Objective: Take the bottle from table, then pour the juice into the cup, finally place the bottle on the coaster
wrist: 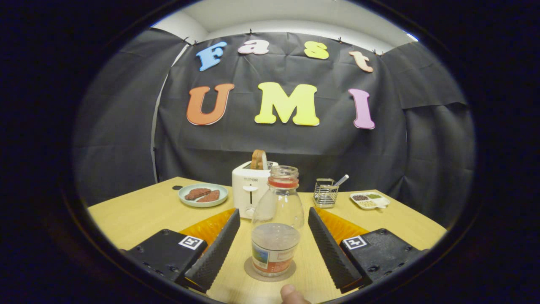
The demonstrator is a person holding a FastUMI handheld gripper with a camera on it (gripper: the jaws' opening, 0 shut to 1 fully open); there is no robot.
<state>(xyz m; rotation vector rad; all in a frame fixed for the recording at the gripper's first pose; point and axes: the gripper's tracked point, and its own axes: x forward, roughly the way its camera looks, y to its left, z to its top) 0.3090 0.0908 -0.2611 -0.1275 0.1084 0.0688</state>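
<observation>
The bottle (277,219) is seen standing upright on the round coaster (270,270) on the wooden table (135,215), its mouth uncapped and a little pale liquid left in its lower part. It is placed between the two fingers of the gripper (273,230), which are spread wide — a clear gap of table is shown on either side of the glass, and neither finger is touching it. A fingertip of the person (291,294) is seen just behind the coaster, at the near side.

Beyond the bottle, a white toaster (251,188) is set with a slice of bread (259,159) standing in its slot. To the toaster's left a pale plate (203,195) is laid out with two brown pieces on it. To the right a small wire basket (325,193) is found with a utensil leaning in it, and further right — near the table's far edge — a white divided tray (370,200) holding small dark and green fillings.
</observation>
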